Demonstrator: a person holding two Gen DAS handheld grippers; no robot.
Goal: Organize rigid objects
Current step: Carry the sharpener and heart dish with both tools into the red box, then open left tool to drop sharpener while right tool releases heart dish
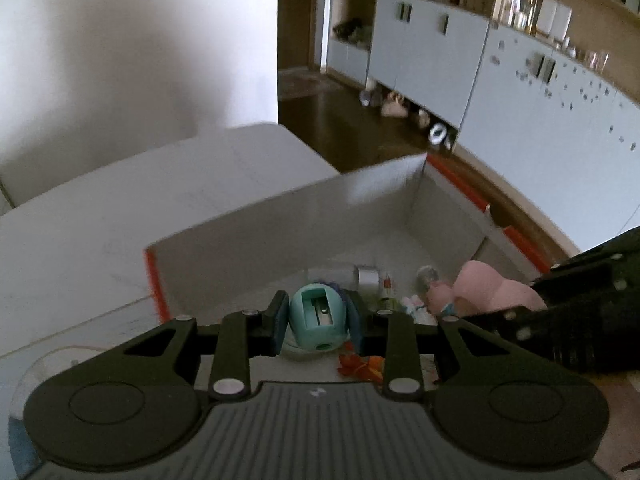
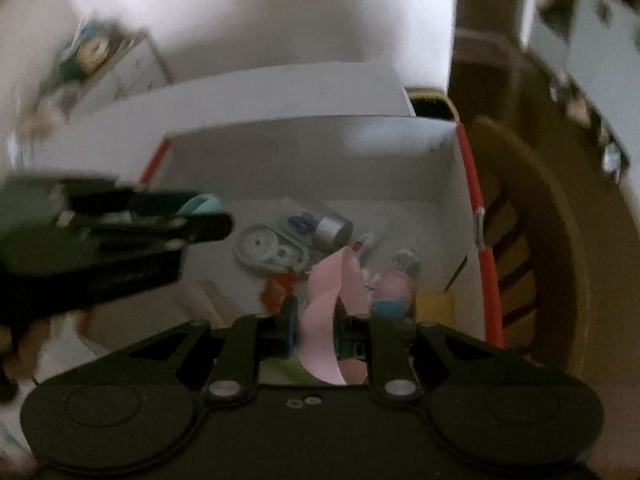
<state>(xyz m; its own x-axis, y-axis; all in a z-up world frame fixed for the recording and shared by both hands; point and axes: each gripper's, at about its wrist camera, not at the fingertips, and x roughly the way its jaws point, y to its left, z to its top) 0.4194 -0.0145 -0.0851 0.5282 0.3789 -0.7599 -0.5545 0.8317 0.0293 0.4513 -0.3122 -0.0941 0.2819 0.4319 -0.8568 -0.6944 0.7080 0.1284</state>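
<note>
Left gripper (image 1: pixel 318 324) clamped on sharpener (image 1: pixel 318 318), right gripper (image 2: pixel 316 334) on pink piece (image 2: pixel 326 320); both above open box (image 1: pixel 280 216).

A white tabletop (image 1: pixel 80 272) carries an open white box (image 1: pixel 280 208) with orange-red edges (its floor littered with small items, mostly too blurred to name). A clear round dish (image 1: pixel 44 364) sits beside it.

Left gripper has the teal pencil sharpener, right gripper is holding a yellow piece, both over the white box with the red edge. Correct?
Not quite: the piece in the right gripper is pink, not yellow, as the right wrist view shows. The left gripper does hold the teal sharpener over the white box.
</note>
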